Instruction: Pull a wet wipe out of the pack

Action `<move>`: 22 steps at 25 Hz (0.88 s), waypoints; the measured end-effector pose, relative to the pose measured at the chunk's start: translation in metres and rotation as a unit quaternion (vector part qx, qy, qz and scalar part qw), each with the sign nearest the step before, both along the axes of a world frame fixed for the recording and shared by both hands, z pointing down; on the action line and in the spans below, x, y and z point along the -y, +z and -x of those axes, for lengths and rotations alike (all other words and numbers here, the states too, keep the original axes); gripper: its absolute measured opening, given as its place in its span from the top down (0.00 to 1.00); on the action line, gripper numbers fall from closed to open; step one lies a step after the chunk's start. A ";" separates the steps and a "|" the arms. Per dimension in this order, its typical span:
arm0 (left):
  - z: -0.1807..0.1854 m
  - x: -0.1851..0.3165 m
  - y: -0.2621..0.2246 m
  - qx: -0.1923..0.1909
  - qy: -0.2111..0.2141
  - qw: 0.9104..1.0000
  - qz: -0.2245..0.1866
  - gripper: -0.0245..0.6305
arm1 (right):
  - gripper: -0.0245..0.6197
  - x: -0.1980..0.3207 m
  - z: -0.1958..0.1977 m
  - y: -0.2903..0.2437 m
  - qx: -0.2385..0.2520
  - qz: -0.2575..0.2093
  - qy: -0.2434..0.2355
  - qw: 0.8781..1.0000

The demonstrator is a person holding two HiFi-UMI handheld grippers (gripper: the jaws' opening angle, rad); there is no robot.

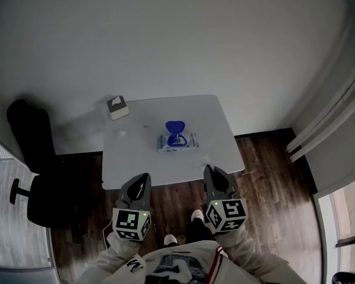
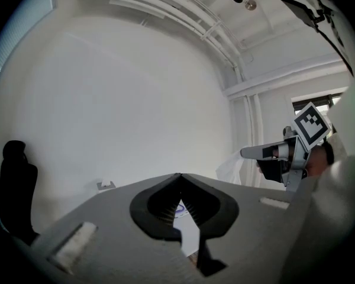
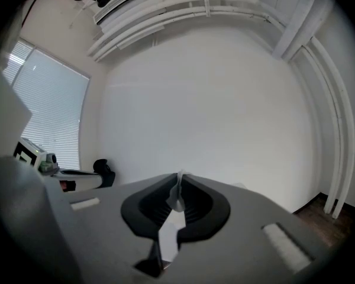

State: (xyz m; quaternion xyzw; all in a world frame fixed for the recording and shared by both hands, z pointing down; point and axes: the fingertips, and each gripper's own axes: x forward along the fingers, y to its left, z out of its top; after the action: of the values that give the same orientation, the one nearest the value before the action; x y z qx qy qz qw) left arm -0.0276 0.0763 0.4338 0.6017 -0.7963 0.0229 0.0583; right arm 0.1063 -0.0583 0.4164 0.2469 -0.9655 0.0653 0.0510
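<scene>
Pack of wet wipes lies near the middle of the white counter, its blue lid flipped up and standing open. Both grippers hang off the counter's near edge, well short of the pack and over the dark wooden floor, one on either side of it.

The right gripper is on the pack's right. Its jaws are closed on a wet wipe, a thin white strip pinched at the tips and trailing down between the dark pads. From the left gripper view the same wipe shows as a loose white bunch hanging in the air at the right gripper's tips, clear of the pack.

The left gripper is on the pack's left. Its jaws meet at the tips with nothing between them; through the gap below the tips a bit of the counter and the blue lid can be seen.

Beyond the pack, toward the counter's far left corner, stands a small tissue box. A black chair stands on the floor further left of the pack, beside the counter's left edge.
</scene>
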 end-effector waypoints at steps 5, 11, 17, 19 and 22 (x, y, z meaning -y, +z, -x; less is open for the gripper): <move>-0.013 -0.006 0.000 0.000 -0.004 1.000 -0.002 0.96 | 0.95 -0.008 -0.009 -0.003 0.001 -0.005 -0.010 1.000; -0.024 0.004 -0.012 0.015 -0.003 1.000 -0.002 0.96 | 0.95 -0.005 -0.015 -0.008 0.006 -0.009 -0.024 1.000; -0.034 0.018 -0.016 0.018 -0.005 1.000 0.000 0.96 | 0.95 0.005 -0.024 -0.010 0.010 -0.005 -0.030 0.999; -0.038 0.022 -0.016 0.019 -0.005 1.000 -0.001 0.96 | 0.95 0.008 -0.026 -0.010 0.011 -0.003 -0.032 0.999; -0.041 0.024 -0.017 0.021 -0.007 1.000 -0.001 0.96 | 0.95 0.010 -0.028 -0.008 0.018 0.013 -0.033 0.999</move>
State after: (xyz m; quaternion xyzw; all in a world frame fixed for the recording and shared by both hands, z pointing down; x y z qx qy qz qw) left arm 0.0131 0.0526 0.4170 0.5958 -0.8013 0.0342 0.0408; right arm 0.1345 -0.0688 0.4079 0.2132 -0.9729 0.0806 0.0389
